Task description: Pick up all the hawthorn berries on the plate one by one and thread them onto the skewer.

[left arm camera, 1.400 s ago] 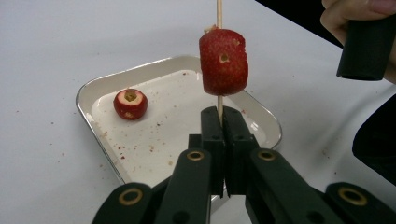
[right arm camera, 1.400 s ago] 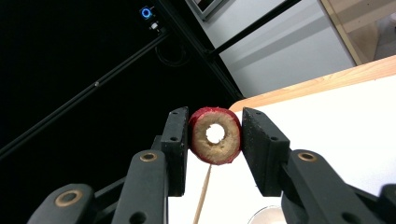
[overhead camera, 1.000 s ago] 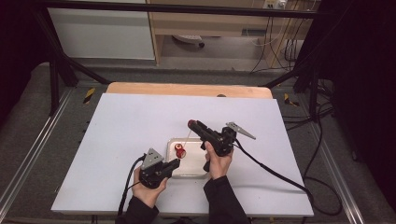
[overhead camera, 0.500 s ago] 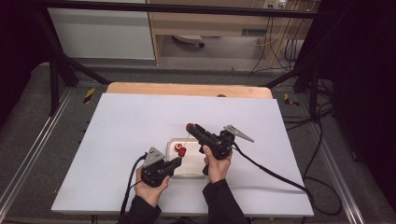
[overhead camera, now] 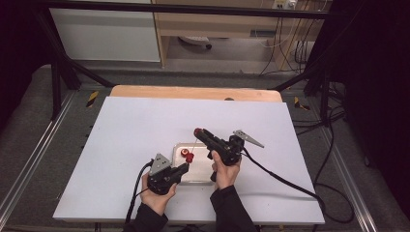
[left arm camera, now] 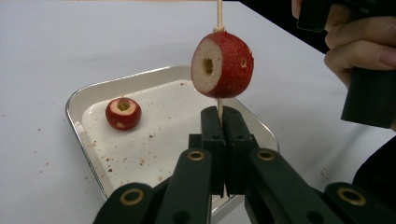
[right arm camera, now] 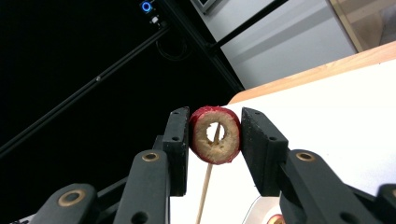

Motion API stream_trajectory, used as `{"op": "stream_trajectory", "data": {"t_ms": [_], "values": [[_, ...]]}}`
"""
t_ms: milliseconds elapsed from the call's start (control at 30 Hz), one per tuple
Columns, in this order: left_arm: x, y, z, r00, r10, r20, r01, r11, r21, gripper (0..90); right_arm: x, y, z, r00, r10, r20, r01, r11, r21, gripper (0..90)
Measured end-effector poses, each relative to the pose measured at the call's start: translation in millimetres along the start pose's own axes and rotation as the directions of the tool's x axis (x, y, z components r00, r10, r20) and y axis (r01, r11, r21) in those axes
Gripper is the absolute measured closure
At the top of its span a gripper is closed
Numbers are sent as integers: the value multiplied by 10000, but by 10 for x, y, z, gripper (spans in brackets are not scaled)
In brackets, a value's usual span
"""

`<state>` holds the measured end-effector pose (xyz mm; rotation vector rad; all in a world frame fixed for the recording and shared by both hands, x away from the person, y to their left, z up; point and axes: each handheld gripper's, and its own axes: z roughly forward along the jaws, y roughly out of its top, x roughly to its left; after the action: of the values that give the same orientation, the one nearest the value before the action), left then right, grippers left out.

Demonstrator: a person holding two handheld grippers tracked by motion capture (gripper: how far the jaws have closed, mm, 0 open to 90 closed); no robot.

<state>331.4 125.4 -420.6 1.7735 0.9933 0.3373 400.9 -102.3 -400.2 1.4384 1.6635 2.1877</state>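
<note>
My left gripper (left arm camera: 219, 116) is shut on the lower end of a thin wooden skewer (left arm camera: 218, 14), which stands upright over the metal tray (left arm camera: 74, 100). A cored red fruit (left arm camera: 222, 64) is threaded on the skewer just above the jaws. A second cored fruit (left arm camera: 123, 113) lies in the tray. My right gripper (right arm camera: 215, 135) is shut on a third cored red fruit (right arm camera: 205, 151), and the skewer (right arm camera: 205, 186) passes into its hole. In the high view the left gripper (overhead camera: 185, 166) sits at the tray's front and the right gripper (overhead camera: 197, 131) is above the tray (overhead camera: 198, 179).
The tray rests on a white table sheet (overhead camera: 125, 130) with crumbs around it. A wooden edge (overhead camera: 193, 92) runs along the far side. The person's right hand (left arm camera: 355, 42) is close beside the skewer. Cables (overhead camera: 290, 181) trail off to the right.
The right gripper with its fruit has sunk slightly toward the skewer tip. The left gripper has barely moved.
</note>
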Motion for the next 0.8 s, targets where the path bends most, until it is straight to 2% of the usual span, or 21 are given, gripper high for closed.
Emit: {"op": "stream_trajectory", "data": {"t_ms": [200, 433, 567, 800], "values": [[-22, -22, -12, 9999, -107, 104, 107, 9999, 7, 891, 6, 7, -4, 9994, -347, 3, 347, 9981, -512, 645], [-49, 13, -3, 9997, -221, 46, 222, 9997, -113, 891, 11, -14, -8, 9991, -385, -179, 378, 9986, -362, 645], [-41, 45, 17, 9996, -276, 54, 278, 9993, -251, 891, 15, -50, -16, 9989, -349, -317, 353, 9993, 109, 646], [-10, 130, 61, 9997, -228, 27, 229, 9994, -270, 890, 37, -109, -34, 9986, -370, -375, 391, 9977, 556, 645]]}}
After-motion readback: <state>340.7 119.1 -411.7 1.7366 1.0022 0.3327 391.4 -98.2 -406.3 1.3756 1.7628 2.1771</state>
